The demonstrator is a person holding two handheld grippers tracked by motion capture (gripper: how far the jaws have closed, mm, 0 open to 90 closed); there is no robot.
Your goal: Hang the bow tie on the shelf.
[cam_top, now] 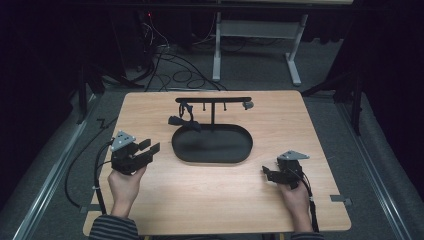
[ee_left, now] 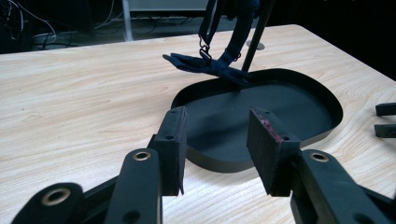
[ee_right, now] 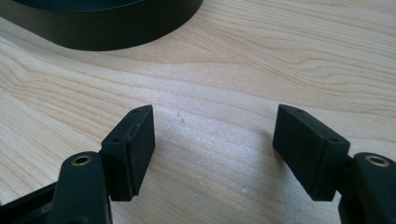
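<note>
A black oval tray (cam_top: pixel 212 161) sits mid-table with a T-shaped black stand (cam_top: pixel 213 100) rising from its far side. A dark blue strap (cam_top: pixel 182 120) hangs from the bar's left end and drapes over the tray's rim; in the left gripper view the strap (ee_left: pixel 205 65) shows a small metal clasp. A small grey piece (cam_top: pixel 247 105) hangs at the bar's right end. My left gripper (cam_top: pixel 151 146) is open left of the tray, aimed at the tray (ee_left: pixel 219 163), with nothing between its jaws (ee_left: pixel 218 112). My right gripper (cam_top: pixel 265 171) is open over bare wood (ee_right: pixel 215 112), right of and nearer than the tray (ee_right: pixel 107 37).
The wooden table (cam_top: pixel 300 130) has bare room all around the tray. The right gripper's fingers (ee_left: pixel 385 119) show at the right edge of the left gripper view. Beyond the table stand a white desk frame (cam_top: pixel 217 50) and floor cables (cam_top: pixel 175 75).
</note>
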